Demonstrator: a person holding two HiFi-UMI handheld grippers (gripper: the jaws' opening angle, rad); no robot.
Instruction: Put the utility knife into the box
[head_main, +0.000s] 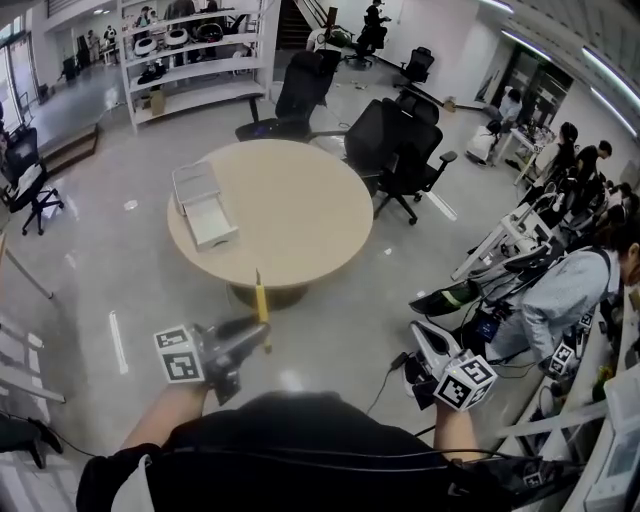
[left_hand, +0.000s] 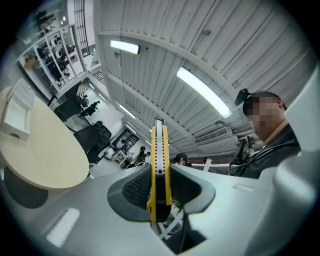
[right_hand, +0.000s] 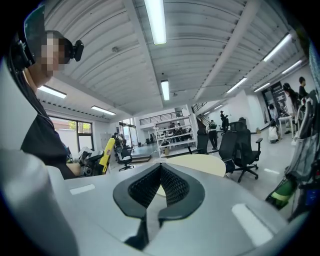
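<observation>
The left gripper (head_main: 256, 338) is clamped on the utility knife (head_main: 261, 297) - its pads pinch the black butt end, and the yellow body sticks straight out past the tips. The knife hangs in the air over the floor, just short of the near edge of the round table (head_main: 300, 215). The white box (head_main: 204, 204) sits open by the tabletop's left edge, well apart from the knife. The right gripper (right_hand: 160, 172) is off to the side near the person's waist - jaws pressed together, with nothing between them. Black office chairs (head_main: 398, 150) stand beyond the far edge.
</observation>
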